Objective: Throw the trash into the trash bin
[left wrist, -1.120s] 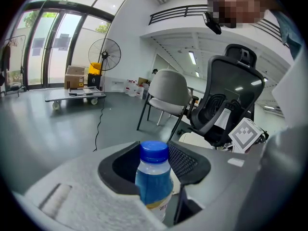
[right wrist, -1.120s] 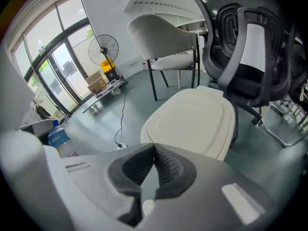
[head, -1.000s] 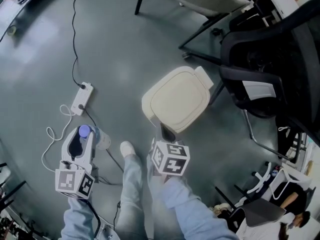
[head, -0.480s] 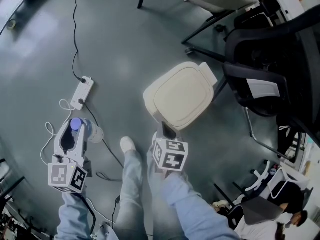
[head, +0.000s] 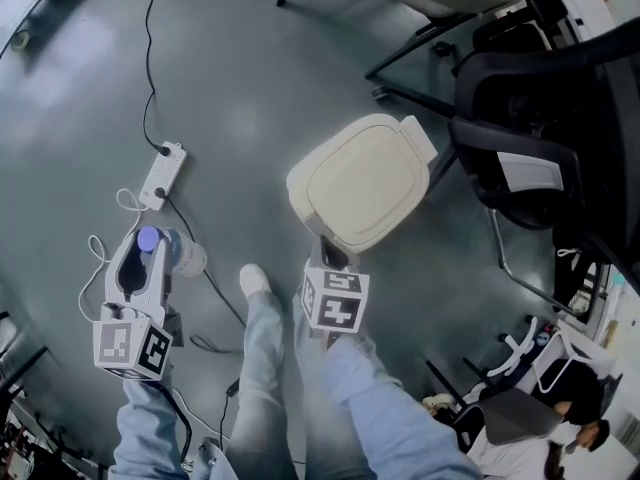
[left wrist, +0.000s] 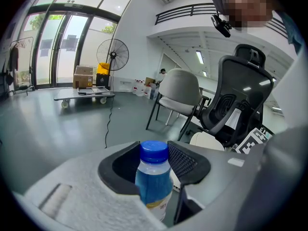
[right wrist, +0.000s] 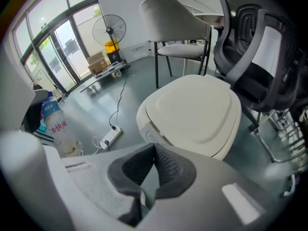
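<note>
Two grippers share the job: the left gripper [left wrist: 155, 159] has its jaws clamped on the blue-capped bottle [left wrist: 152, 186]. The right gripper [right wrist: 154, 165], jaws pressed together and empty, hovers just before the trash bin [right wrist: 149, 134]. Next, likely, its shut lid [right wrist: 195, 109] needs opening.

1 btl [left wrist: 153, 177], 1 trash bin [head: 365, 183] — 2 claws [left wrist: 155, 150] [right wrist: 155, 150].

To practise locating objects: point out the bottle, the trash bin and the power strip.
bottle [left wrist: 153, 179], left gripper view, blue body below the cap
trash bin [head: 365, 180], head view, centre of closed lid
power strip [head: 164, 175], head view, middle of white casing
</note>
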The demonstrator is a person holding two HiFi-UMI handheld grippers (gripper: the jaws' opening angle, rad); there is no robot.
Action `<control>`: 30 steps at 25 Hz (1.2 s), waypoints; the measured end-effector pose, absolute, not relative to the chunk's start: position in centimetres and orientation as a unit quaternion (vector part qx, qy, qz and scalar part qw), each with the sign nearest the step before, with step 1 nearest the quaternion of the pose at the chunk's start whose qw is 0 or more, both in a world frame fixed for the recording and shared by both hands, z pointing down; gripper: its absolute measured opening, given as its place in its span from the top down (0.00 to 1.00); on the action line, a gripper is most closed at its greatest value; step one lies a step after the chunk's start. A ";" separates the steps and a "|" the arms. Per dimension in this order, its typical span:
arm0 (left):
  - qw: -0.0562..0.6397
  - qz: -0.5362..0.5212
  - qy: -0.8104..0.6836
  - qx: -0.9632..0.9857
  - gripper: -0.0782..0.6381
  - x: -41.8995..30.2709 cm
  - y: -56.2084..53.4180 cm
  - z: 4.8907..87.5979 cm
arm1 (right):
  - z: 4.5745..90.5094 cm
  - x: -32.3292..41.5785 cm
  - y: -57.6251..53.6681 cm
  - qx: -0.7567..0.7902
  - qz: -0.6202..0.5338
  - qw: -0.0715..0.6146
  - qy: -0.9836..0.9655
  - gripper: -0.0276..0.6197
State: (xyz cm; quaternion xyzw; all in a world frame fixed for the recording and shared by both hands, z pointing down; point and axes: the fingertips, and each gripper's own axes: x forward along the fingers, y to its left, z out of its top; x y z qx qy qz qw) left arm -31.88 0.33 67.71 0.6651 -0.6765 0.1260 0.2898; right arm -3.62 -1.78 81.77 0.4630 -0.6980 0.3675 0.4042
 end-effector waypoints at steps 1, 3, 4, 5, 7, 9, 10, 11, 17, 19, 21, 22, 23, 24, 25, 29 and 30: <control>0.290 0.126 -0.677 0.664 0.63 -31.9 0.4 67.7 | 81.8 -3.7 -1.7 0.460 0.357 0.415 -0.699 0.95; 0.289 0.125 -0.679 0.663 0.63 -32.0 0.5 67.7 | 81.9 -3.8 -1.5 0.455 0.338 0.432 -0.701 0.95; 0.289 0.124 -0.680 0.662 0.63 -32.0 0.5 67.7 | 81.9 -3.8 -1.5 0.453 0.333 0.436 -0.703 0.95; 0.289 0.123 -0.681 0.662 0.63 -32.1 0.5 67.6 | 81.9 -3.9 -1.6 0.452 0.329 0.438 -0.704 0.95; 0.288 0.122 -0.682 0.661 0.63 -32.1 0.5 67.6 | 82.0 -3.9 -1.6 0.448 0.322 0.442 -0.707 0.95; 0.288 0.121 -0.682 0.661 0.63 -32.1 0.6 67.6 | 82.0 -3.9 -1.5 0.444 0.315 0.449 -0.709 0.95; 0.288 0.121 -0.683 0.660 0.63 -32.1 0.6 67.6 | 82.0 -4.0 -1.4 0.443 0.311 0.451 -0.710 0.95; 0.288 0.120 -0.684 0.660 0.63 -32.0 0.7 67.6 | 81.9 -4.1 -1.5 0.442 0.308 0.451 -0.711 0.95; 0.290 0.118 -0.685 0.658 0.63 -32.0 1.2 67.7 | 81.8 -3.4 -1.7 0.460 0.312 0.430 -0.712 0.95; 0.288 0.115 -0.687 0.657 0.63 -32.2 1.4 67.8 | 81.8 -3.4 -1.8 0.460 0.323 0.420 -0.712 0.95; 0.287 0.112 -0.689 0.656 0.63 -32.2 1.5 67.7 | 81.7 -3.5 -1.9 0.459 0.330 0.416 -0.712 0.95; 0.288 0.112 -0.689 0.656 0.63 -32.1 1.5 67.5 | 81.6 -3.5 -1.9 0.460 0.334 0.413 -0.712 0.95; 0.287 0.111 -0.689 0.656 0.63 -32.0 1.5 67.3 | 81.3 -3.4 -2.0 0.464 0.338 0.406 -0.711 0.95; 0.284 0.109 -0.689 0.658 0.63 -31.9 1.5 67.1 | 80.9 -3.1 -2.1 0.471 0.343 0.394 -0.711 0.95; 0.282 0.108 -0.688 0.660 0.63 -31.8 1.4 66.8 | 80.3 -2.8 -2.4 0.480 0.345 0.381 -0.711 0.95; 0.280 0.107 -0.684 0.665 0.63 -30.6 0.5 65.4 | 77.3 -0.5 -3.9 0.514 0.331 0.353 -0.709 0.95; 0.279 0.104 -0.683 0.667 0.63 -30.1 0.2 65.0 | 76.5 0.1 -4.2 0.520 0.326 0.350 -0.708 0.95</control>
